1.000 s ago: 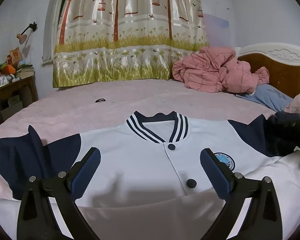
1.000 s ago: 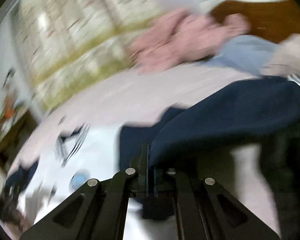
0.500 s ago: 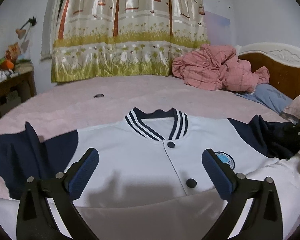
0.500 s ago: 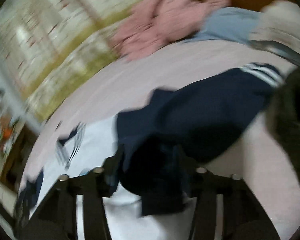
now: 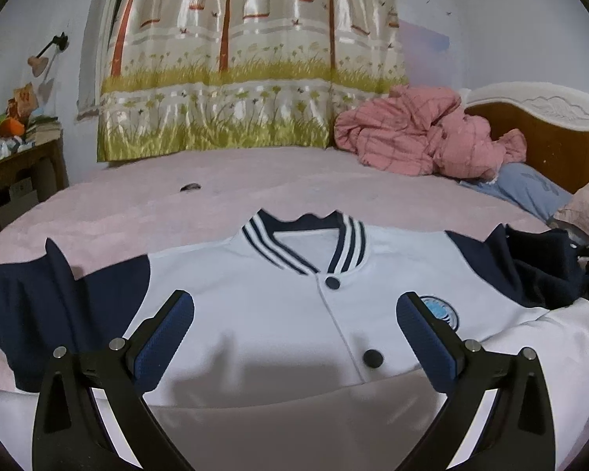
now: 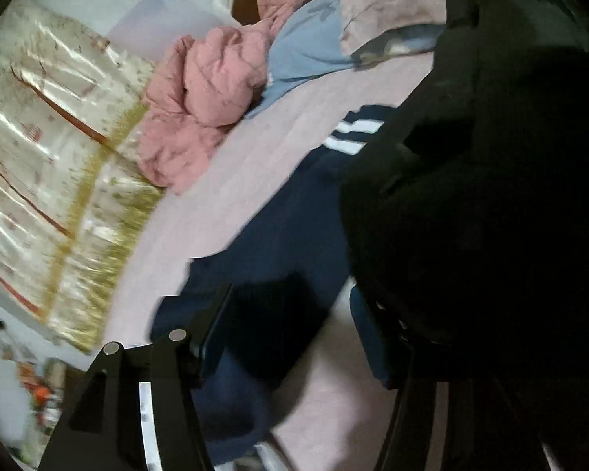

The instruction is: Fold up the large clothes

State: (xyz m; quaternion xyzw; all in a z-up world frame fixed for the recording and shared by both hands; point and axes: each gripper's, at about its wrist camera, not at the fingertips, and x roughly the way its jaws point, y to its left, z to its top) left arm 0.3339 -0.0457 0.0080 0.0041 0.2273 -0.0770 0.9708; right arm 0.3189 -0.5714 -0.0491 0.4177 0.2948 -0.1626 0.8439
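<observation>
A white baseball jacket (image 5: 263, 314) with navy sleeves, a striped collar and a round chest badge lies front up on the pink bed (image 5: 255, 180). Its bottom part is folded up toward me. My left gripper (image 5: 294, 337) is open and empty, hovering over the jacket's lower front. My right gripper (image 6: 290, 333) is open over the navy right sleeve (image 6: 278, 235), whose striped cuff (image 6: 353, 133) lies farther out; the sleeve passes between the jaws without being clamped. A dark shape (image 6: 491, 196) hides the right side of that view.
A crumpled pink quilt (image 5: 420, 137) and a blue pillow (image 5: 530, 192) lie by the wooden headboard (image 5: 549, 141) at the far right. A curtain (image 5: 247, 59) hangs behind the bed. A cluttered wooden table (image 5: 15, 157) stands at the left. A small dark item (image 5: 190, 187) lies on the bed.
My right gripper was shut on the navy sleeve one second ago; it has opened and let the sleeve go, and its view has swung. The left gripper has barely moved.
</observation>
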